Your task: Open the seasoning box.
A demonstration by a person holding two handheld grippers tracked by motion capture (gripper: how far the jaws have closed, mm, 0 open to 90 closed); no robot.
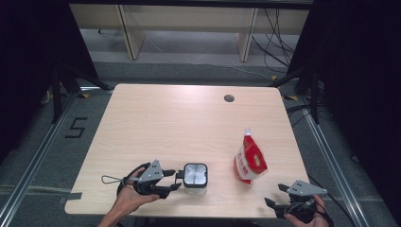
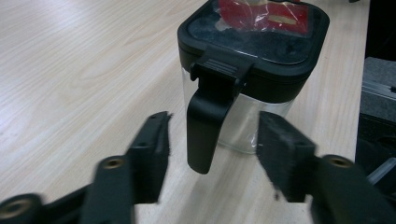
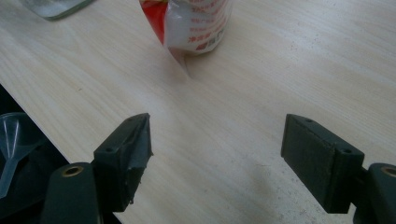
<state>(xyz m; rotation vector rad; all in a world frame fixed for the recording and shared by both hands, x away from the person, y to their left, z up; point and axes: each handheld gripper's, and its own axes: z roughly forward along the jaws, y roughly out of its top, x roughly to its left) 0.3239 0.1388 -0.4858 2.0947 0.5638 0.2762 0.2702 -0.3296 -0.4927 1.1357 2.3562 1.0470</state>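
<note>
Left gripper (image 1: 178, 180): lower left of the high view, fingers (image 2: 152, 140) released, spread either side of the handle without touching it.
Clear glass jar with black lid and black handle (image 2: 243, 70): standing upright on the light wooden table (image 1: 179, 123), lower centre, just beside the left gripper.
Right gripper (image 3: 217, 149): lower right corner, fingers wide apart, nothing between them.
Red-and-white spouted pouch (image 1: 249, 161): upright, right of the jar, near the right gripper.

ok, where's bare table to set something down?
Far half of the table is bare, apart from the hole. Also free: between the lidded jar and red-and-white pouch. Crowded: near edge, left gripper open at the jar's handle, right gripper near the pouch.
</note>
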